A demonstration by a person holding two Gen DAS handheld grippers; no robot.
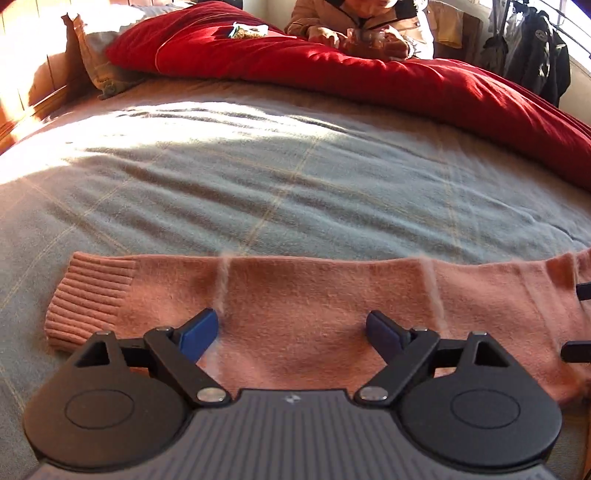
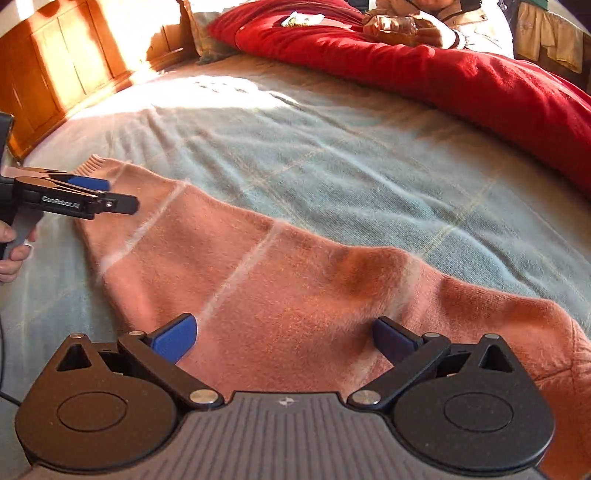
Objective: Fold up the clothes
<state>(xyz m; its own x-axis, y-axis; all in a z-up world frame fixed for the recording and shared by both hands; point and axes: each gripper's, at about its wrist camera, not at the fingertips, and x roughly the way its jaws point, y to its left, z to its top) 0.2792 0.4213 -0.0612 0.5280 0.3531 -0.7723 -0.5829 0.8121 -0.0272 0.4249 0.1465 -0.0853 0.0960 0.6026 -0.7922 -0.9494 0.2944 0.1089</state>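
A pink knitted garment (image 1: 295,295) with thin pale stripes lies flat in a long band on the grey-green blanket (image 1: 258,177). Its ribbed cuff (image 1: 88,295) is at the left end. My left gripper (image 1: 291,328) is open over the band's near edge, a little right of the cuff, with only flat fabric between its blue fingers. My right gripper (image 2: 284,332) is also open, low over the garment (image 2: 295,273) further right, where the cloth humps slightly. In the right wrist view the left gripper (image 2: 110,195) appears side-on near the ribbed cuff (image 2: 92,164), held by a hand (image 2: 11,254).
A red duvet (image 1: 369,74) is heaped along the bed's far side, with a pillow (image 1: 92,55) at the far left. A wooden headboard (image 2: 55,74) stands at the left. A person (image 1: 362,26) sits behind the duvet. Clothes (image 1: 532,55) hang at the far right.
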